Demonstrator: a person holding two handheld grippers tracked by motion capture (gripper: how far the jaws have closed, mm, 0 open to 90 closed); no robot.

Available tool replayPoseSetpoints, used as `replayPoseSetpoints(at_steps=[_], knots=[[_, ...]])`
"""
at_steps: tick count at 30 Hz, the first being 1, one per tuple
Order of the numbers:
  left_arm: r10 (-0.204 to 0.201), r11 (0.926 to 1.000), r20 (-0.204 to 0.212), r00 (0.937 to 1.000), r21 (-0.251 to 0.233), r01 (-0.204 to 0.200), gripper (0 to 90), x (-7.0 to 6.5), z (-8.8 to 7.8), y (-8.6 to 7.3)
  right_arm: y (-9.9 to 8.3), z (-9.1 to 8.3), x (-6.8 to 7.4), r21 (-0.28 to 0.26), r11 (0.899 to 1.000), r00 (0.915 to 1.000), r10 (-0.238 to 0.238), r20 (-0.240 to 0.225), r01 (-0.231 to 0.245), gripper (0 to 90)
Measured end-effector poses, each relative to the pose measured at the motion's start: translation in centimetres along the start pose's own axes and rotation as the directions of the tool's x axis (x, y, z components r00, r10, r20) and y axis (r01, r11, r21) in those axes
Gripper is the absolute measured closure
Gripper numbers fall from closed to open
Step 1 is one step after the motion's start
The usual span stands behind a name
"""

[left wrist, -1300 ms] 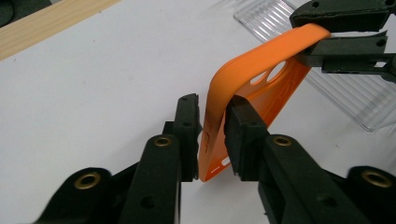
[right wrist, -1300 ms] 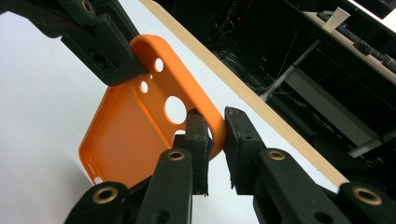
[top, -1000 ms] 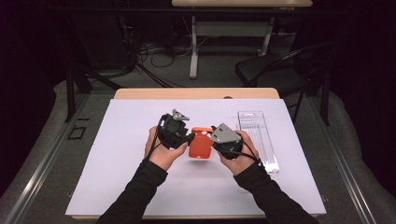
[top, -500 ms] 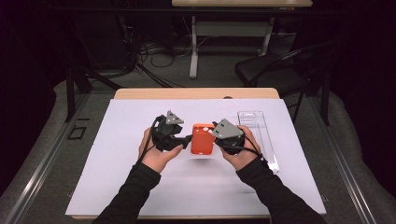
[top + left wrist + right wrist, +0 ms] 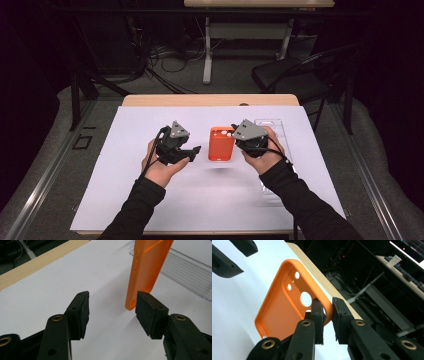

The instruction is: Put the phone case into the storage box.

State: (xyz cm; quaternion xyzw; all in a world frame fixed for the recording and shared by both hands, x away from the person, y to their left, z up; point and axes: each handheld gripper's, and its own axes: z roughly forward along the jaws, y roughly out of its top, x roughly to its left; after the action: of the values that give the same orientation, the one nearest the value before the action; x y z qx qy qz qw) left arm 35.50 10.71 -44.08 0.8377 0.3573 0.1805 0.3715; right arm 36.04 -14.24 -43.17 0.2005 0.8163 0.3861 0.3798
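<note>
An orange phone case [image 5: 221, 143] hangs over the white mat, and my right gripper [image 5: 236, 137] is shut on its edge near the camera holes. The right gripper view has the case [image 5: 284, 307] pinched between my right gripper [image 5: 327, 308] pads. My left gripper [image 5: 192, 152] sits to the left of the case, open. Its jaws have just been opening, and nothing is between them. In the left gripper view the case [image 5: 147, 265] stands upright just past one pad of my left gripper [image 5: 112, 307], which is not pressing on it.
A clear plastic tray [image 5: 272, 125] lies on the mat behind and to the right of my right hand; the left gripper view has it [image 5: 185, 272] behind the case. A white mat [image 5: 210, 200] covers the wooden table [image 5: 210, 100]. A dark chair [image 5: 300, 75] stands beyond the table.
My left gripper has let go of the case, opened and drawn away to the left. My right gripper keeps its hold and has carried the case slightly farther back.
</note>
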Motion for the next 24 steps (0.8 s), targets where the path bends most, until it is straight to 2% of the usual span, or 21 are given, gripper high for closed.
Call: replayPoseSetpoints(at_steps=[7, 9, 16, 24], knots=[[-0.012, 0.9997, 0.004, 0.9999, -0.021, 0.012, 44.2, 0.5, -0.1, -0.8, 0.3, 0.1, -1.2, -0.022, 0.999, 0.9995, -0.033, -0.004, 0.033, 80.4], [-0.027, 0.9991, 0.012, 0.9996, -0.031, 0.027, 42.6, 0.6, -0.1, -1.1, 0.4, 0.1, -1.5, -0.024, 0.999, 0.9995, -0.032, -0.003, 0.032, 80.4], [-0.034, 0.9983, 0.01, 0.9994, -0.047, 0.034, 35.6, 1.2, -0.3, -1.9, 0.2, 0.1, -2.5, -0.037, 0.999, 0.9997, -0.025, -0.005, 0.024, 80.4], [-0.079, 0.9954, 0.017, 0.9967, -0.053, 0.08, 27.7, 2.4, -0.3, -3.4, 0.1, 0.1, -3.6, -0.051, 0.998, 0.9988, -0.047, 0.01, 0.048, 80.4]])
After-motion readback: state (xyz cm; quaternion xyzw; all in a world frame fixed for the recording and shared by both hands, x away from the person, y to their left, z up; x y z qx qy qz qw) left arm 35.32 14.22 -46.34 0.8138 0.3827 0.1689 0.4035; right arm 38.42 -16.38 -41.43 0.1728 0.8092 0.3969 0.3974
